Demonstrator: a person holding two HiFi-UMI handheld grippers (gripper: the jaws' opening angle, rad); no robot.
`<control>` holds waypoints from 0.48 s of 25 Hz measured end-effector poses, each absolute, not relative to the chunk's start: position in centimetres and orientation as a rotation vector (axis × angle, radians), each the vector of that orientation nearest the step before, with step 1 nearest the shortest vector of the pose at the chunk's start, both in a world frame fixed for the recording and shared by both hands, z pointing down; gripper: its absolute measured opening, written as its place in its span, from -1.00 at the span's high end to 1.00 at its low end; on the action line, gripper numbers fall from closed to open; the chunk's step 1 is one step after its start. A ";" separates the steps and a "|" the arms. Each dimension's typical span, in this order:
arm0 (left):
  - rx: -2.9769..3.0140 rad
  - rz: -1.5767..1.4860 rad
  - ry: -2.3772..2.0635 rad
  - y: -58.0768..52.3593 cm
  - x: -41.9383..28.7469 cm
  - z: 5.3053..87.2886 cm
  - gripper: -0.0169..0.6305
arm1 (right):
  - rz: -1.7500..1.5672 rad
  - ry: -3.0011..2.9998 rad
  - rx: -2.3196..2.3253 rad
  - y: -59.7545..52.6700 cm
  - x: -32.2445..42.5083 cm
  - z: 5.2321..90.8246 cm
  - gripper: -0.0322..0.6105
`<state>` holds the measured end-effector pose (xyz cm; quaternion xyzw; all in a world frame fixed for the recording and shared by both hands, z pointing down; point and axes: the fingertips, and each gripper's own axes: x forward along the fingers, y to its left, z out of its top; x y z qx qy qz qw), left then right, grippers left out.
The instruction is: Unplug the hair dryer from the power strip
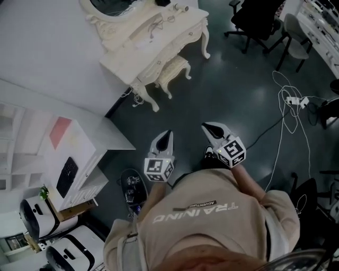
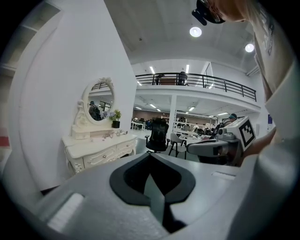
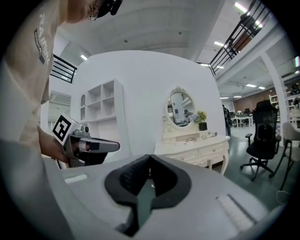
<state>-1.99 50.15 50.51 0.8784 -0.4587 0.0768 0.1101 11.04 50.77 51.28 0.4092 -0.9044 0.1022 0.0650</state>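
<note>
Grippers shut and empty above the dark floor

Left gripper [image 1: 167, 134] and right gripper [image 1: 207, 127] are held side by side in front of the person's beige sweatshirt [image 1: 206, 222], both pointing forward over the dark floor [image 1: 228, 95]. In the left gripper view its two jaws meet at the tips with nothing between them. The right gripper view shows the same: jaws together, pads touching, nothing clamped.

A white power strip [image 1: 294, 100] lies on the floor well off to the person's right, near that side's edge of the head view. Loops of white cable [image 1: 285, 119] run from it, and a dark cable [image 1: 265, 133] crosses the floor below it. Both grippers are well apart from it. Whether anything is plugged in is too small to tell, and the hair dryer cannot be picked out in any view.

Ahead and to the left, a white dressing table [image 1: 159, 47] stands against the wall with a matching stool [image 1: 174, 70] tucked at its front edge. An oval mirror [image 2: 99, 107] rises from its back edge. A black office chair [image 1: 254, 16] stands further off to the right. A white shelf unit [image 1: 69, 159] sits at the person's left.
</note>
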 end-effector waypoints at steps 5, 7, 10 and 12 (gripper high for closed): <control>2.555 0.213 -1.422 45.2 1.3 49.2 0.94 | 0.275 -2.783 1.160 45.1 14.1 50.4 0.89; 2.538 0.211 -1.431 43.4 2.9 49.0 0.94 | 0.284 -2.801 1.138 43.1 15.7 50.3 0.89; 2.492 0.203 -1.450 40.5 4.6 49.2 0.94 | 0.285 -2.826 1.106 39.8 17.7 50.3 0.89; 2.464 0.205 -1.473 38.9 4.9 49.3 0.94 | 0.281 -2.830 1.095 37.7 18.6 50.6 0.89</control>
